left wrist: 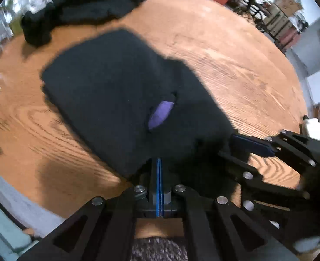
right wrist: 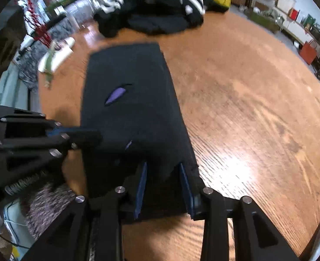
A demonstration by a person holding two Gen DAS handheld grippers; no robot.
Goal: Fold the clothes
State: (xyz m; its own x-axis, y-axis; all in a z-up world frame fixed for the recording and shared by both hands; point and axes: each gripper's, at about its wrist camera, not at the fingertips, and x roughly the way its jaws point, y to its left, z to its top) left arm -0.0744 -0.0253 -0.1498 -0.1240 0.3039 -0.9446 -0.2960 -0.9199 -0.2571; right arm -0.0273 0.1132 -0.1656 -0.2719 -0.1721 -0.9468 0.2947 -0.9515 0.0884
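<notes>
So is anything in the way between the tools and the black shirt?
Nothing visible. The left tool is shut on the near edge of the black shirt, and the right tool is open with its fingers astride the same edge. The pile of clothes lies farther off.

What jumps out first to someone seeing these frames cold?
The dark garment, folded into a long rectangle mid-table, with a purple patch showing through a slit. Next, both grippers at its near edge: the left gripper shut on the cloth, the right gripper open over it. Behind, a heap of black and white clothes at the far side of the wooden table.
</notes>
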